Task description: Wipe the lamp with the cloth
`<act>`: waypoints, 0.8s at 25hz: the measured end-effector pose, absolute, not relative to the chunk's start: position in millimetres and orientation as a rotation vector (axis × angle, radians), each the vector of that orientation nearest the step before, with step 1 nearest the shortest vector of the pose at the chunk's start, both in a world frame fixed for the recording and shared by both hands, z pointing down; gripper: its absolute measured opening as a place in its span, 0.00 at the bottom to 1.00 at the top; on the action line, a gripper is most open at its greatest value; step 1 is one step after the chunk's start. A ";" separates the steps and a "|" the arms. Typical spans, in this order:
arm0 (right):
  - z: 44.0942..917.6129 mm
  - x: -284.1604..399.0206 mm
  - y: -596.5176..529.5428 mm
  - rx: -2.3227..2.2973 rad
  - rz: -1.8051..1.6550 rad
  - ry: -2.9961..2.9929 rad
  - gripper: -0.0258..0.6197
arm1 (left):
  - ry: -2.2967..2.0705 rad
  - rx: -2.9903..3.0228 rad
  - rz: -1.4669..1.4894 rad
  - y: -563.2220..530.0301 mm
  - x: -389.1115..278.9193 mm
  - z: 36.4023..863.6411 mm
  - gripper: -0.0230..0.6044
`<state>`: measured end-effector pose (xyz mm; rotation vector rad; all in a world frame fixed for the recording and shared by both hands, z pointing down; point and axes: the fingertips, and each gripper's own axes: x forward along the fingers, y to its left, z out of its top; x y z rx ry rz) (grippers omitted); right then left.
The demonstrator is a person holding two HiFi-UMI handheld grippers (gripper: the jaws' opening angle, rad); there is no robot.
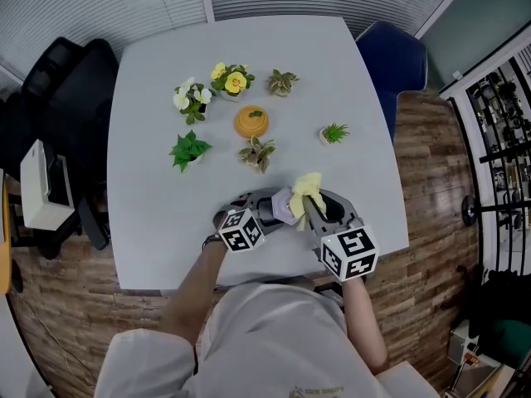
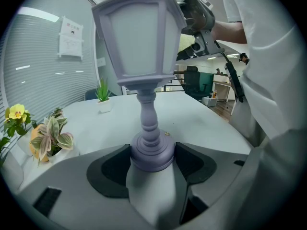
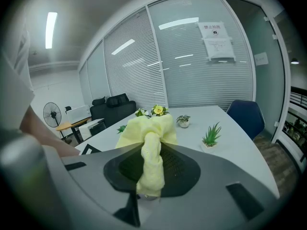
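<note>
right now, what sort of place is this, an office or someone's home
Most likely an office meeting room. There is a large pale conference table with a black office chair and a blue chair beside it. Glass partition walls have blinds and taped-up notices.

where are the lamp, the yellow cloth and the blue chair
lamp [image 2: 139, 37], left gripper view, front panel of its shade
yellow cloth [image 3: 152, 164], right gripper view, twisted part between the jaws
blue chair [image 1: 397, 56], head view, middle of its blue padding
</note>
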<state>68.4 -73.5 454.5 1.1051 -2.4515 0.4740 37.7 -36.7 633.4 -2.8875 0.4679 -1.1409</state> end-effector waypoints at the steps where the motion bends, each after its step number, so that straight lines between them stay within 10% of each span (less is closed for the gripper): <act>1: 454.4 67.9 -74.5 1.103 0.475 -2.452 0.15 | 0.468 -2.887 -1.141 -36.8 37.6 633.3 0.52; 20: 455.0 58.3 -87.5 0.996 0.439 -2.425 0.15 | 0.467 -2.888 -1.142 -36.5 37.3 633.9 0.52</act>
